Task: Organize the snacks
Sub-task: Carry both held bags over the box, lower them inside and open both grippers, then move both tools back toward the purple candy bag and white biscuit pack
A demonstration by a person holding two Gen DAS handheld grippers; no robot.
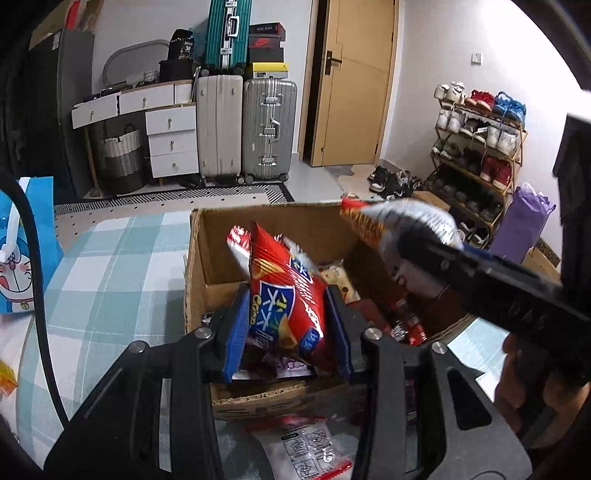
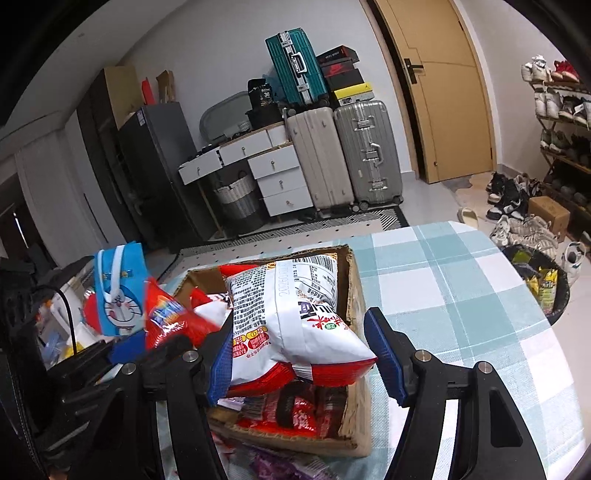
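Nearest, a clear packet [image 1: 310,448] lay unboxed on the table; L gripper [image 1: 288,332] clamped a red chip bag [image 1: 286,295], R gripper [image 2: 303,350] a white snack bag [image 2: 295,314], both over the cardboard box [image 2: 354,295], already part-filled w/ snacks; roughly midway.

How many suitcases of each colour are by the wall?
Teal suitcase: 1
Cream suitcase: 1
Silver suitcase: 1
Total: 3
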